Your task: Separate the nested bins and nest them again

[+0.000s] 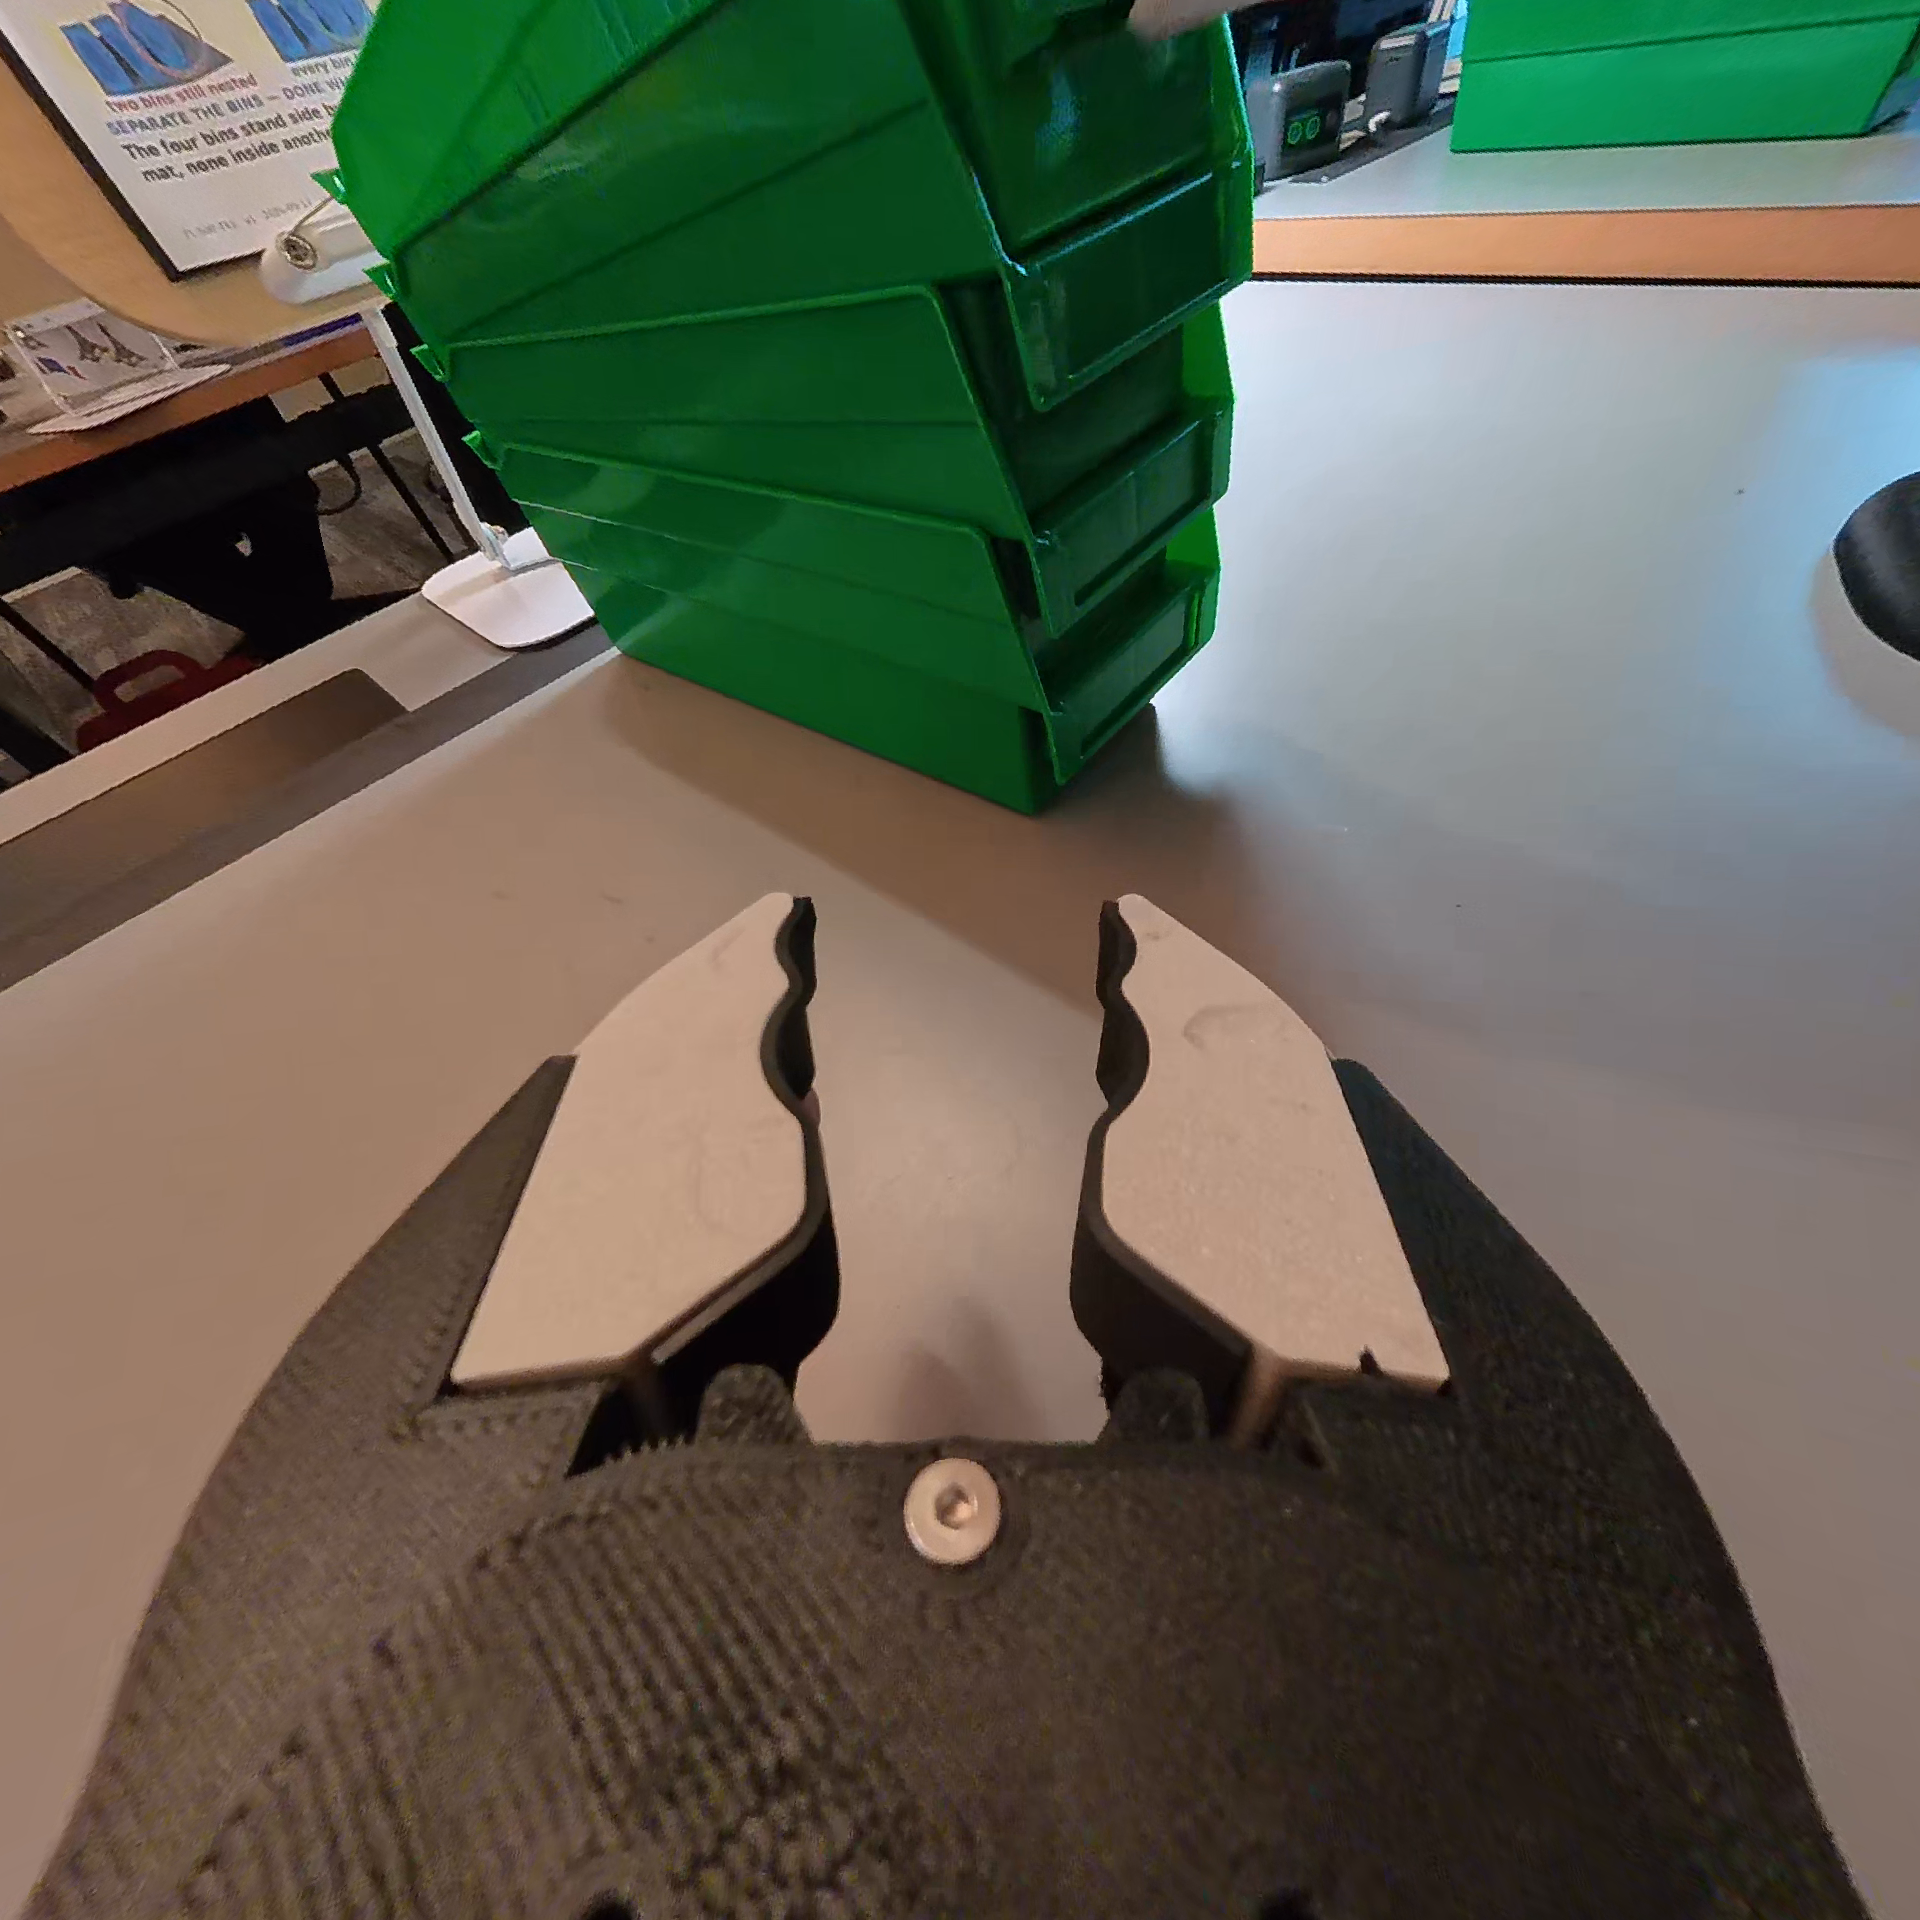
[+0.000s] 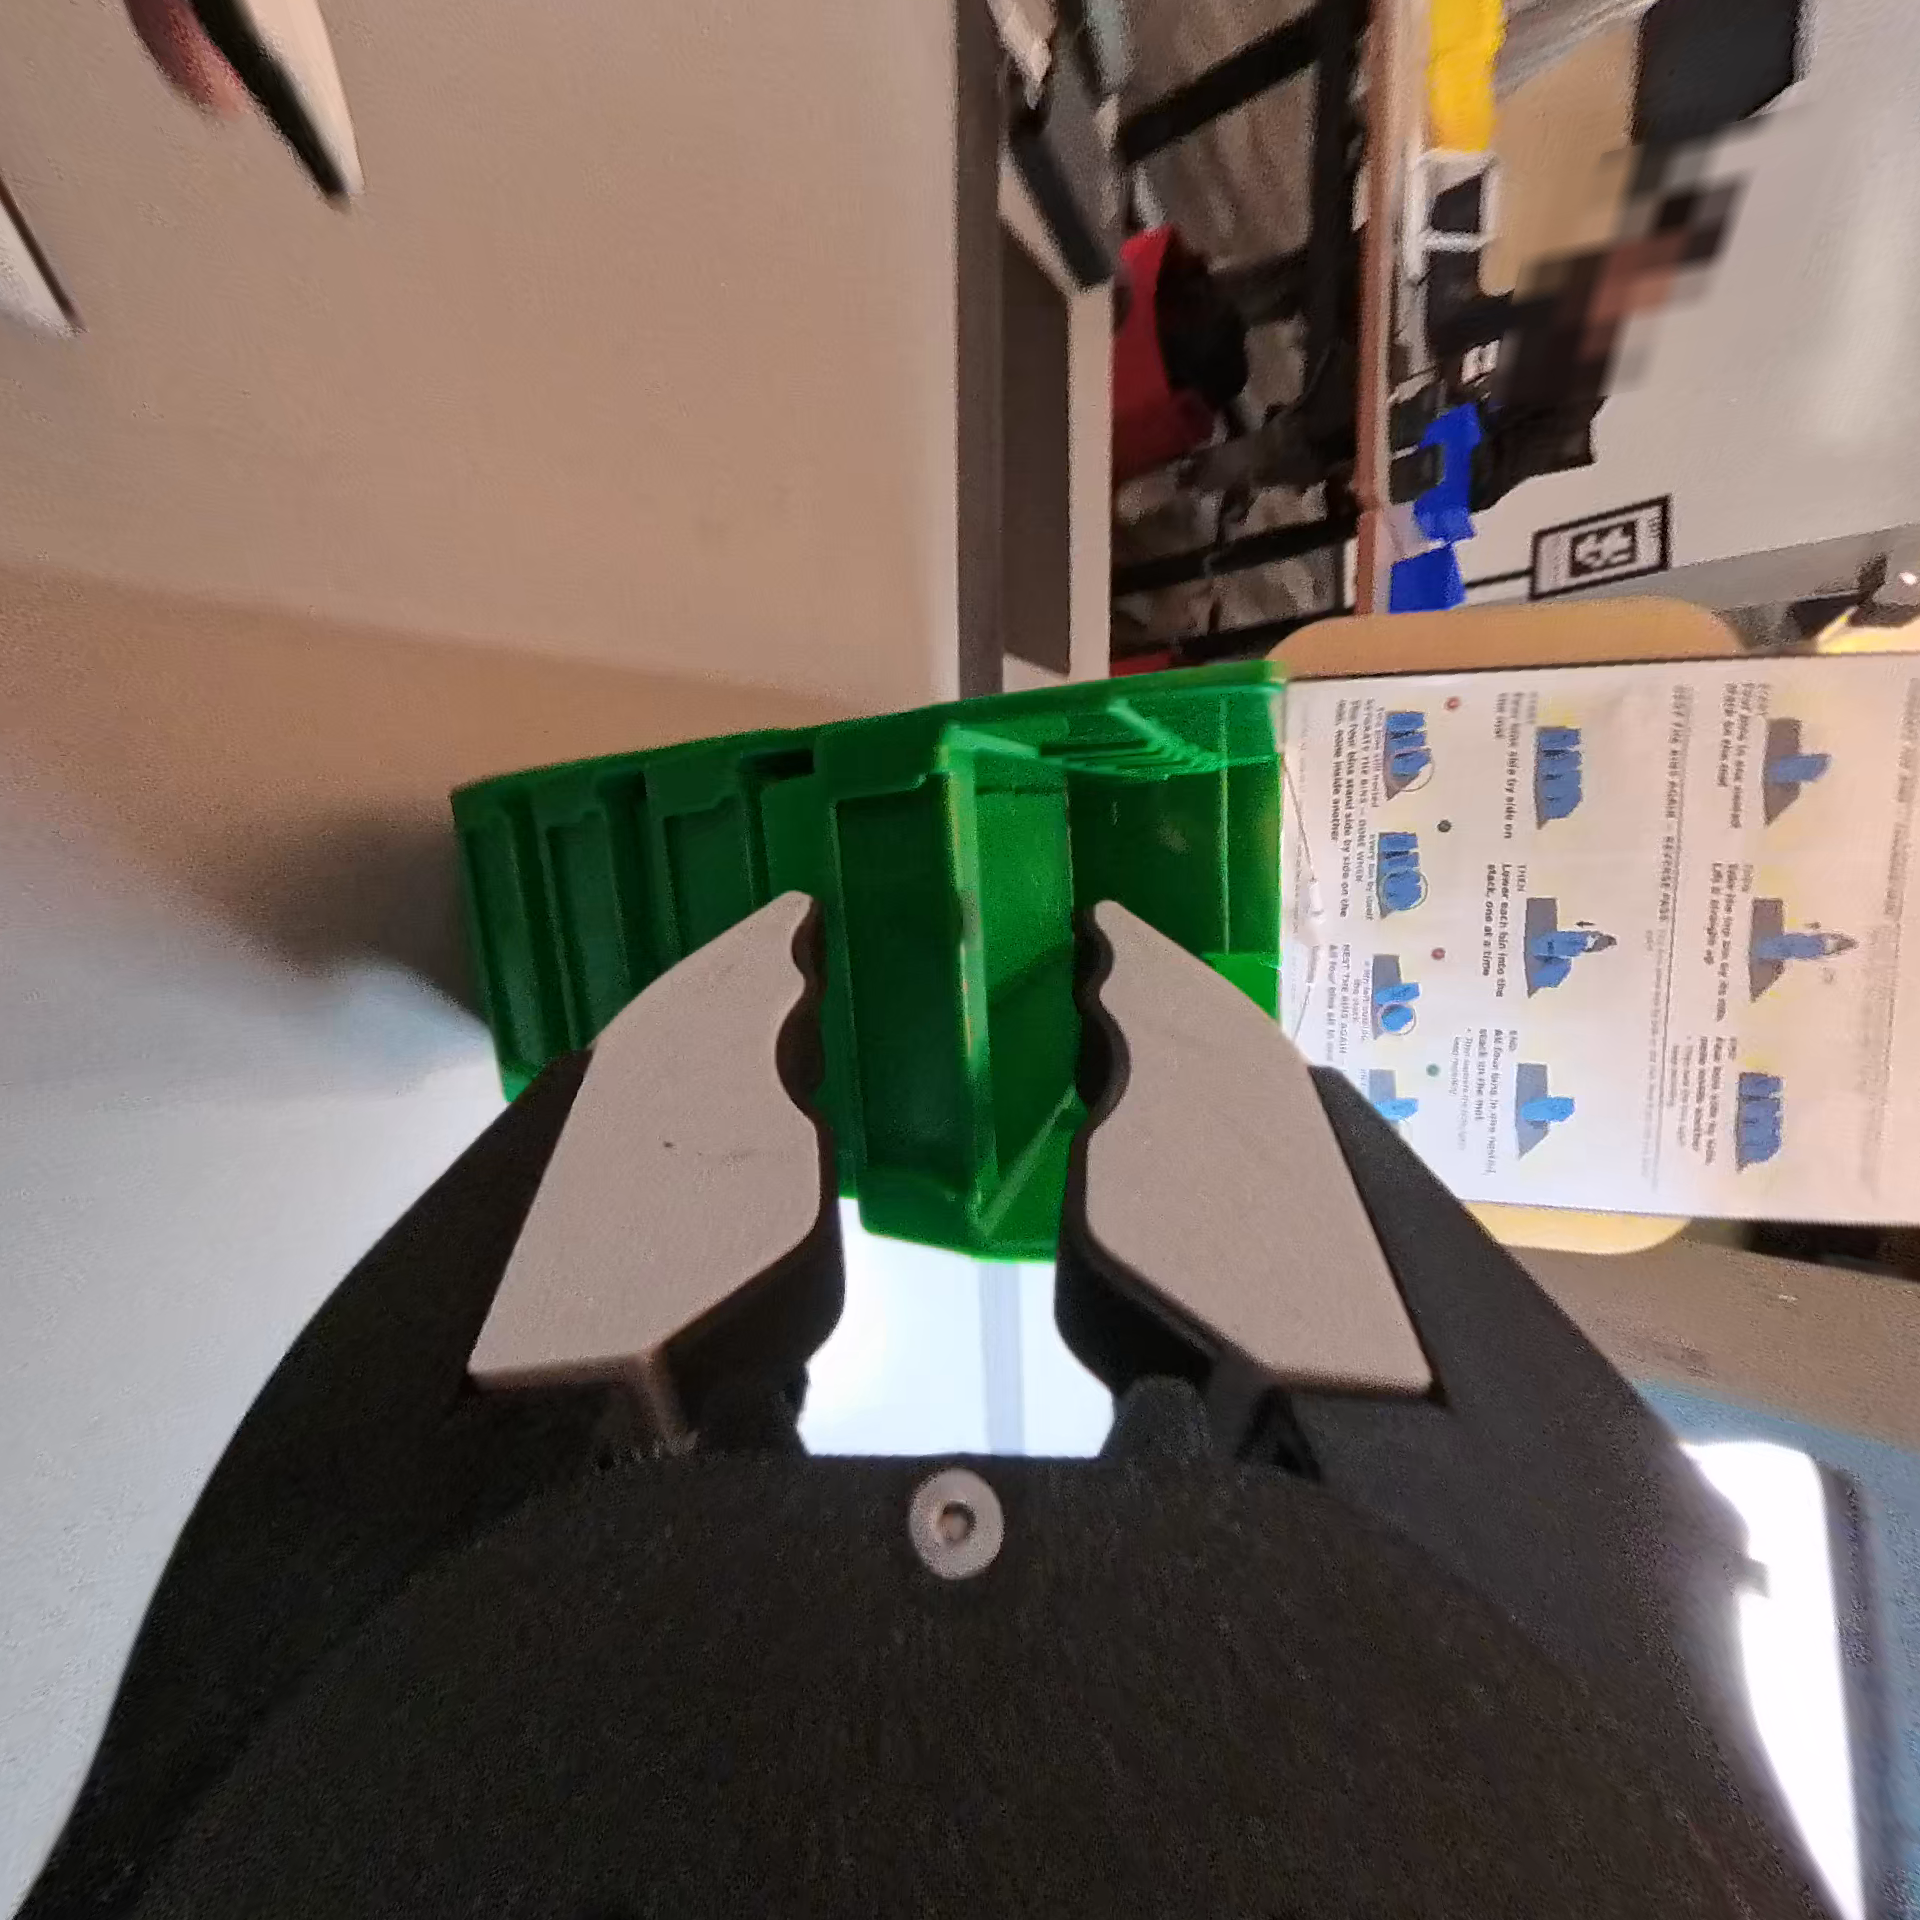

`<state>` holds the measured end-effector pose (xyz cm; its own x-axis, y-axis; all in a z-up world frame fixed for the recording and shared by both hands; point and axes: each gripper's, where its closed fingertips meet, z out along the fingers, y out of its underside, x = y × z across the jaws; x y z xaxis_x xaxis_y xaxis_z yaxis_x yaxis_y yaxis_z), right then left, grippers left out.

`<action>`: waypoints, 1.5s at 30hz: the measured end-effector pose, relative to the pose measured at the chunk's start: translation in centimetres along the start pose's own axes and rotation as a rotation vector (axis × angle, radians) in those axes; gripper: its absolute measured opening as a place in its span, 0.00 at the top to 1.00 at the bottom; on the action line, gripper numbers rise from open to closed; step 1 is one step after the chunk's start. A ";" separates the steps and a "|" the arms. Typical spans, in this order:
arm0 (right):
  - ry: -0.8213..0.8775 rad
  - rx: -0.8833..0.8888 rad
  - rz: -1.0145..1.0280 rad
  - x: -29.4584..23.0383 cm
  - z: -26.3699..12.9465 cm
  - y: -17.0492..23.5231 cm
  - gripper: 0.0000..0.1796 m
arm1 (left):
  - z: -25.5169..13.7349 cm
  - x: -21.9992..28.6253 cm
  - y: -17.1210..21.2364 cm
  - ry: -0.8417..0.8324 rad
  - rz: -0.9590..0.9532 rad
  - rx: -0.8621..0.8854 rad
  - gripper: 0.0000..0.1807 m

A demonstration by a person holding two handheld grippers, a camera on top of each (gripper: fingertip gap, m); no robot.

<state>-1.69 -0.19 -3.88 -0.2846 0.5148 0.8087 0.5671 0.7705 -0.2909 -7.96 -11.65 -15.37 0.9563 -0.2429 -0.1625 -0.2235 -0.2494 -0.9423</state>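
left wrist view: sits low behind the left gripper [image 1: 956,997], looks forward and slightly down across the grey table [image 1: 1507,831]; stack of green bins [image 1: 821,416] ahead, near, top cropped by frame edge.
right wrist view: behind the right gripper [image 2: 951,997], rolled about a quarter turn, so the table reads vertical on the left; very close, the top bin's front [image 2: 935,987] sits between the fingers [image 2: 665,1122], stack seen front-on.
shared: green bin stack and the instruction poster [image 1: 197,114] behind it, also in the right wrist view [image 2: 1600,935].
focus: right wrist view blurred toward the edges.
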 end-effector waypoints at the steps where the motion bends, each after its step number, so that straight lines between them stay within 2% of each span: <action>1: 0.018 0.050 0.054 0.2 -1.0 -0.3 0.74 | 0.0 0.0 0.0 0.001 -0.002 0.002 0.71; 6: 0.113 0.275 0.447 0.0 -6.8 0.7 0.71 | -0.3 -0.3 -0.7 -0.006 -0.014 0.032 0.71; 11: 0.181 0.291 0.731 -4.1 -10.1 4.9 0.69 | -0.7 -0.3 -1.6 -0.012 -0.023 0.069 0.70; 18: 0.200 0.299 0.974 -10.8 -11.2 8.4 0.64 | -1.3 0.5 -2.9 -0.010 -0.061 0.115 0.71; 23: 0.284 0.291 1.036 -13.6 -11.1 8.3 0.60 | -2.3 0.8 -2.9 -0.107 -0.148 0.111 0.67; 28: 0.215 0.333 1.064 -15.1 -10.3 6.7 0.56 | -3.8 1.4 -3.2 -0.128 -0.205 0.173 0.64; 36: 0.264 0.334 1.071 -14.2 -11.4 8.2 0.55 | -3.2 1.4 -2.4 -0.104 -0.177 0.135 0.63; 45: 0.253 0.349 1.064 -14.0 -10.7 7.8 0.54 | -2.7 1.4 -2.2 -0.104 -0.179 0.125 0.63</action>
<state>15.04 -5.44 -12.00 0.3961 0.9081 0.1363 0.1710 0.0729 -0.9826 -6.64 -14.01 -12.71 0.9943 -0.1059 -0.0133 -0.0302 -0.1598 -0.9867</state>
